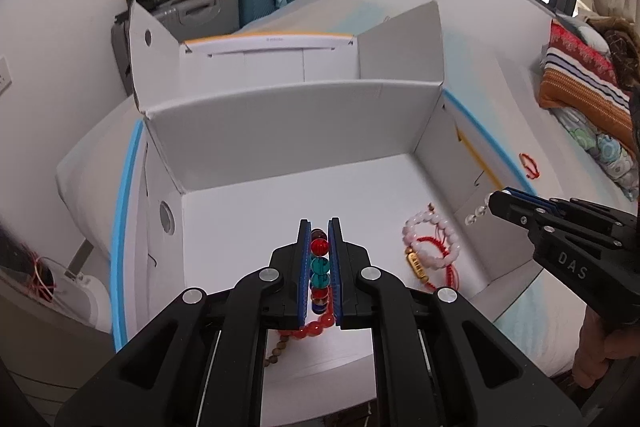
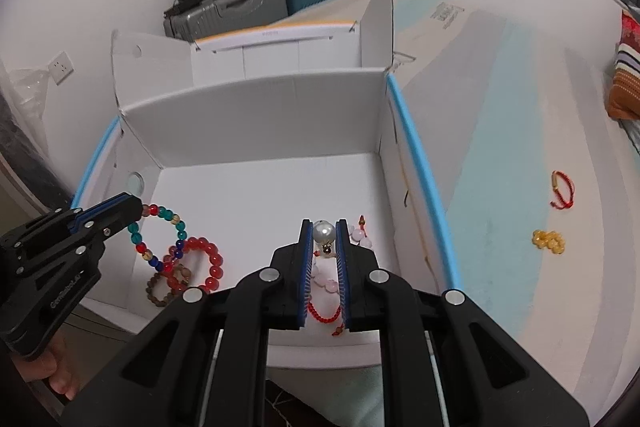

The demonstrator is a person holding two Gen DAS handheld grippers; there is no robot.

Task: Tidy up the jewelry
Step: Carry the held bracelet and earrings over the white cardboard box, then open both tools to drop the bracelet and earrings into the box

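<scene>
An open white cardboard box lies on the bed. My left gripper hangs over the box floor, shut on a multicolour bead bracelet of red, teal and blue beads; the bracelet's loop dangles from the left gripper in the right wrist view. My right gripper is shut on a pearl bead string, and pale beads hang from its tip. On the box floor lie a red bead bracelet, a brown bead bracelet, a pink bead bracelet and a red cord bracelet with a gold bar.
Outside the box on the bed sheet lie a red cord bracelet and a yellow bead bracelet. The box's flaps stand up at the back and sides. Suitcases stand by the far wall, pillows at the right.
</scene>
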